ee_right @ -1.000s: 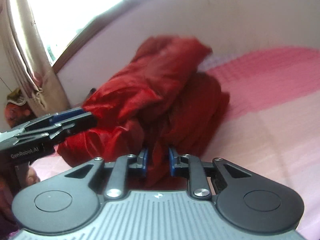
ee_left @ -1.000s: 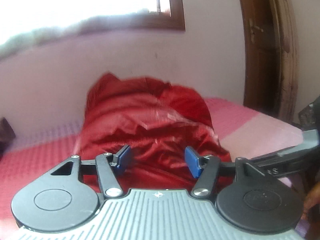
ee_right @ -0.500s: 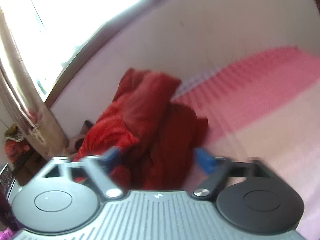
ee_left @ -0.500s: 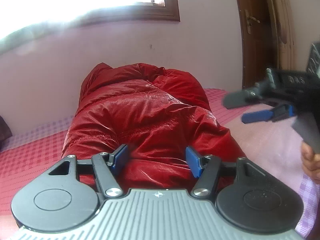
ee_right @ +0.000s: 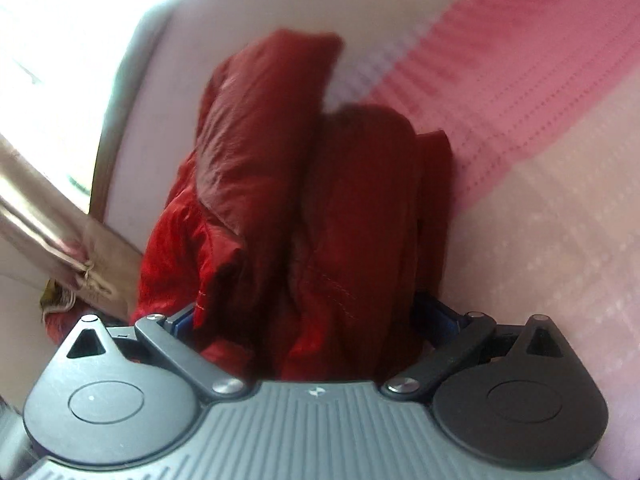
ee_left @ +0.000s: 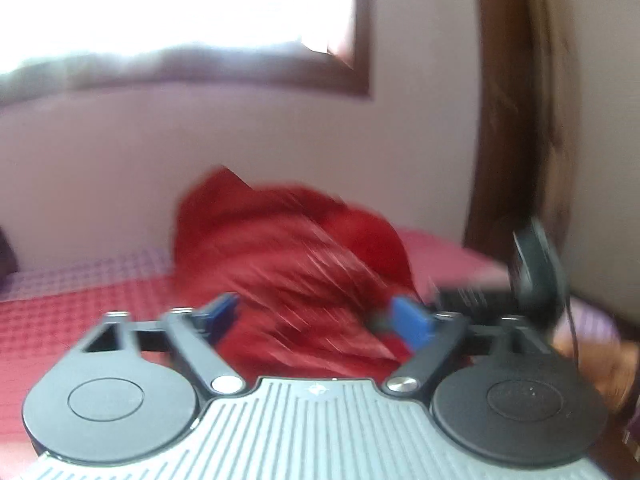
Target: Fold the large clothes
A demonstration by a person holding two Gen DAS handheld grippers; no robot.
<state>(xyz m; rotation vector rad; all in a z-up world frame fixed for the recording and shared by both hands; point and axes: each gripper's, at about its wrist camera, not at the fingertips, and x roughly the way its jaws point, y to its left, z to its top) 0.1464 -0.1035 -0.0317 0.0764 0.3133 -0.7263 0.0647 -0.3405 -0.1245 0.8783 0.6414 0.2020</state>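
Note:
A red padded jacket point(ee_left: 288, 248) lies bunched in a heap on the pink bed cover point(ee_left: 60, 312) against the wall. My left gripper point(ee_left: 316, 314) points at the heap from the near side. Its jaws are opening, and the blue pads point(ee_left: 412, 320) stand apart from the cloth with nothing gripped. In the right wrist view the jacket point(ee_right: 320, 180) fills the middle of the picture. My right gripper point(ee_right: 310, 316) is open wide, and the near end of the heap lies loose between its fingers. This picture is tilted and blurred.
A bright window point(ee_left: 180, 8) sits above the heap, and a brown door frame point(ee_left: 504, 120) stands at the right. A tied-back curtain point(ee_right: 48, 216) hangs left of the jacket. Pale pink bedding point(ee_right: 552, 240) stretches to the right. The other handheld device point(ee_left: 536, 268) shows blurred at the right.
The right gripper let go of the red cloth, opened wide, rolled and came closer to the heap. The left jaws spread wider and that view shifted. The jacket dropped into a heap.

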